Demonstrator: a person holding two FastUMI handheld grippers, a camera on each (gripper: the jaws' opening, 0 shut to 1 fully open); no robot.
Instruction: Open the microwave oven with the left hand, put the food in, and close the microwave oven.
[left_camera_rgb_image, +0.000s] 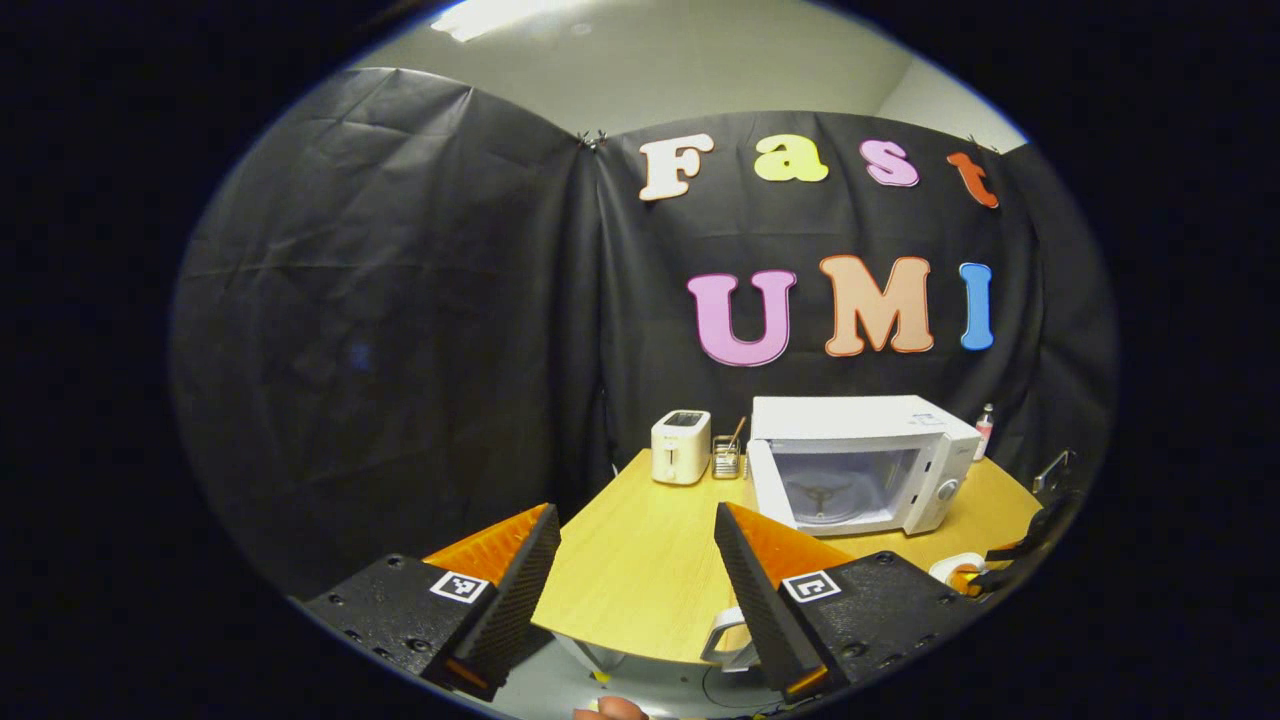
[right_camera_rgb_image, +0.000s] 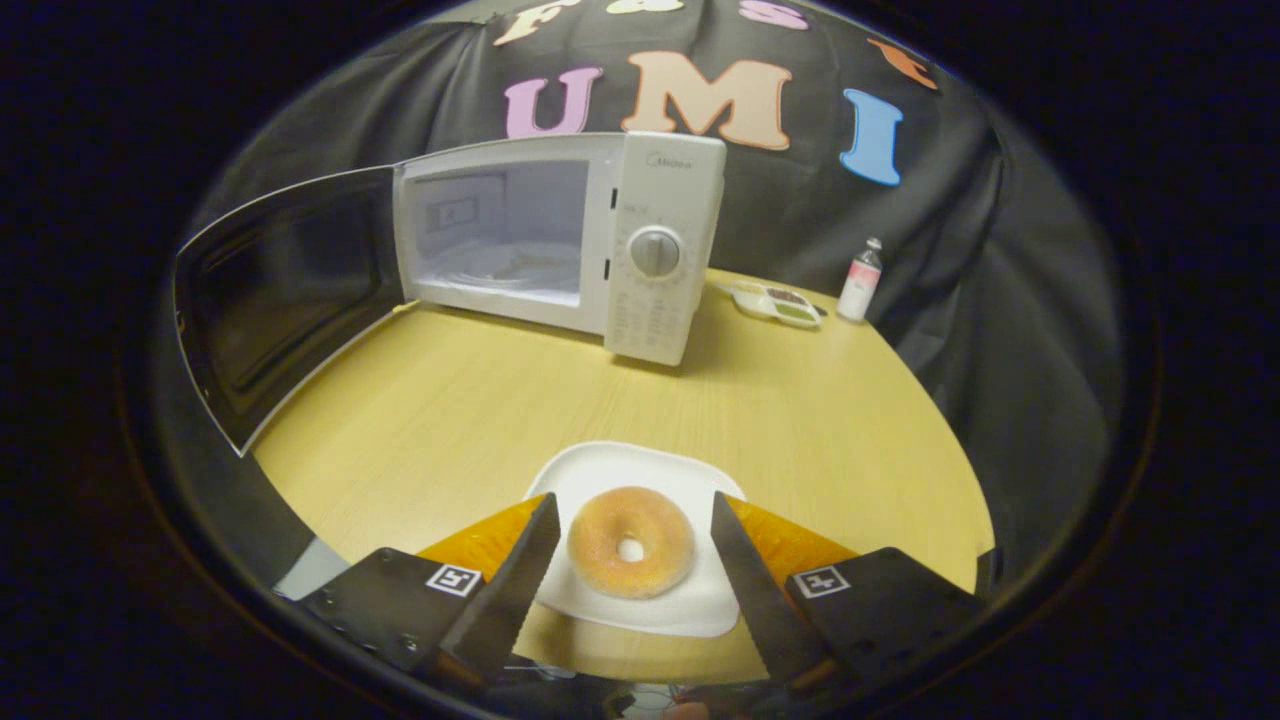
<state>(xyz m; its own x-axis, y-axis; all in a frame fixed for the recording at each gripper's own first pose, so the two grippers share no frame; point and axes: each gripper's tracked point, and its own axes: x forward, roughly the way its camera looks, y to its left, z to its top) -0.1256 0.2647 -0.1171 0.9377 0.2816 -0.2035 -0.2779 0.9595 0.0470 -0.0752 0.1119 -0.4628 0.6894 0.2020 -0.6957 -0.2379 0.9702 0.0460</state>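
The white microwave (right_camera_rgb_image: 660, 250) stands at the back of the yellow table (right_camera_rgb_image: 800, 420). Its door (right_camera_rgb_image: 290, 290) is swung wide open to the left, and the lit cavity (right_camera_rgb_image: 500, 240) holds just the glass turntable. A glazed donut (right_camera_rgb_image: 630, 540) lies on a white plate (right_camera_rgb_image: 600, 475) near the table's front edge. My right gripper (right_camera_rgb_image: 632, 500) is open, with one finger on either side of the donut, low over the plate. My left gripper (left_camera_rgb_image: 635, 520) is open and holds nothing, drawn back off the table's near corner, well short of the microwave (left_camera_rgb_image: 860, 460).
A white toaster (left_camera_rgb_image: 681, 446) and a wire utensil holder (left_camera_rgb_image: 727, 455) stand left of the microwave. A small bottle (right_camera_rgb_image: 860, 280) and a little dish (right_camera_rgb_image: 775, 300) sit to its right by the cloth wall. Bare tabletop lies between plate and microwave.
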